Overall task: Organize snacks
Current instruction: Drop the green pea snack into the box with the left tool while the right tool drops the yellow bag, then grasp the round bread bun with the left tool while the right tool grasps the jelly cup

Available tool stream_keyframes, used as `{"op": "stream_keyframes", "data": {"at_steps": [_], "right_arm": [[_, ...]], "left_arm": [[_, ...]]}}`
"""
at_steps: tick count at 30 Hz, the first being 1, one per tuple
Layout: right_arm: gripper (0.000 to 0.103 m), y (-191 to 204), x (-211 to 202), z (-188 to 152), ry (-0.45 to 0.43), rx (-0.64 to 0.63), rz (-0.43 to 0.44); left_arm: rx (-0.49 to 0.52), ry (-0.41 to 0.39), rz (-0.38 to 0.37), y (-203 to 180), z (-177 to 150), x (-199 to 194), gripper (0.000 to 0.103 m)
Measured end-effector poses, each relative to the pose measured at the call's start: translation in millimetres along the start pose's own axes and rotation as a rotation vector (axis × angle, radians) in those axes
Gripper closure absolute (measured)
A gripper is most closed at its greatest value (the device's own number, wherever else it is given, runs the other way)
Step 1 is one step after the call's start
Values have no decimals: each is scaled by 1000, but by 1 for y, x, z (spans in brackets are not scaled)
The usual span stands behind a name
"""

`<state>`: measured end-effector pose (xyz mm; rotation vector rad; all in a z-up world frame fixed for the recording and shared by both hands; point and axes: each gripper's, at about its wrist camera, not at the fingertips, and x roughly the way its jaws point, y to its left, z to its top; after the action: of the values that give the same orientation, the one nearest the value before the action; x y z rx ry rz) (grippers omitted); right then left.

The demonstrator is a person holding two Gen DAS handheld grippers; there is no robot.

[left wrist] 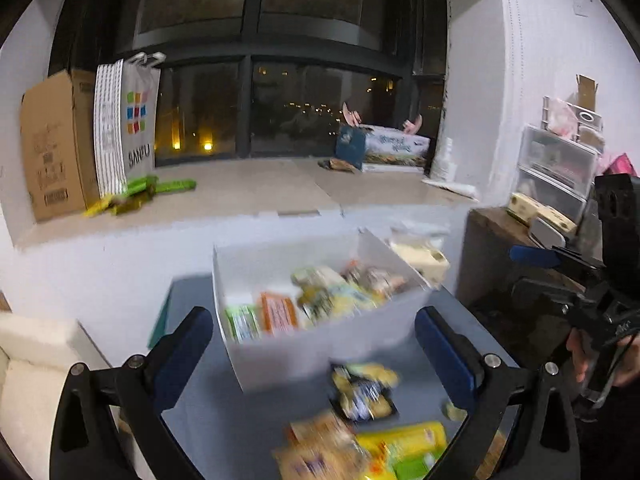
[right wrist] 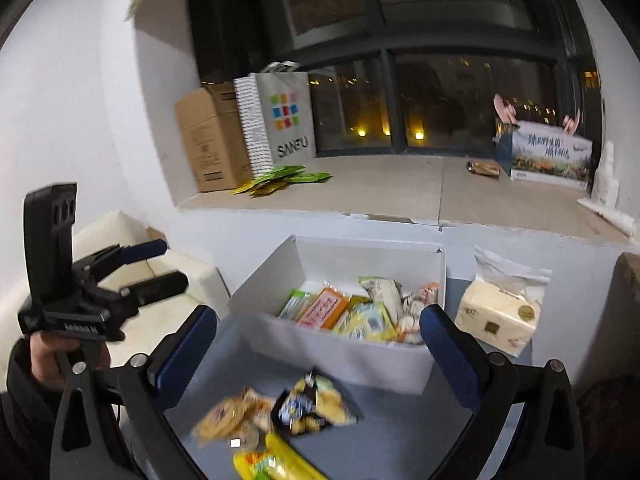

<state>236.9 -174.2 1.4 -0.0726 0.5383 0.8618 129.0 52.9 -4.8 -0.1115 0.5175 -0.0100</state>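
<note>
My left gripper (left wrist: pixel 314 340) has its blue-padded fingers (left wrist: pixel 184 350) spread wide with nothing between them, hanging above the near wall of the white box (left wrist: pixel 288 356). My right gripper (right wrist: pixel 320 344) is just as wide and just as empty, its pads (right wrist: pixel 450 350) framing the same box from the other side. Each rig shows in the other's camera, held up off the grey table (right wrist: pixel 392 432).

The white box sits on that table with its far flap raised, and inside it I see a jumble of snack packets (right wrist: pixel 352 312): an orange one (right wrist: pixel 326 306), green and yellow ones beside it (the left view is too blurred to read any labels). In front of the box, on the near side, three more snacks lie loose: a dark-and-yellow packet (right wrist: pixel 312 406), a tan bag of biscuits (right wrist: pixel 230 420) touching it, and a yellow-green pack (right wrist: pixel 276 464) nearest me.

To the right of the box stands a tissue pack (right wrist: pixel 498 318). Behind the box runs a window ledge (right wrist: pixel 380 184) carrying a cardboard carton (right wrist: pixel 210 136) and a SANFU bag (right wrist: pixel 288 116).
</note>
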Motion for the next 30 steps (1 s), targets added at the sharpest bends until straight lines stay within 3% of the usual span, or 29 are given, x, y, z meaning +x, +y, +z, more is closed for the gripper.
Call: {"op": "stream_keyframes", "data": {"at_steps": [7,12,19,26,30], "right_arm": [[0,2,-44,-65,7,43,0],[0,-5,-61,-115,49,82,-35],[0,-23,-52,-163,165,133,-71],[0,-37,-22,-167,250,180,-101],[0,-38,10,-172,331,178,-159]], "left_arm": [[-13,67,-9,-20,-74,-26,0],[-43,108,-27,-25,-102,-33,0],[-29,89,-23,-31,-103,-44,0],[-20,88,-27,-34,-100,-47,0],[-16,94,-28,-35,-103,-47,0]]}}
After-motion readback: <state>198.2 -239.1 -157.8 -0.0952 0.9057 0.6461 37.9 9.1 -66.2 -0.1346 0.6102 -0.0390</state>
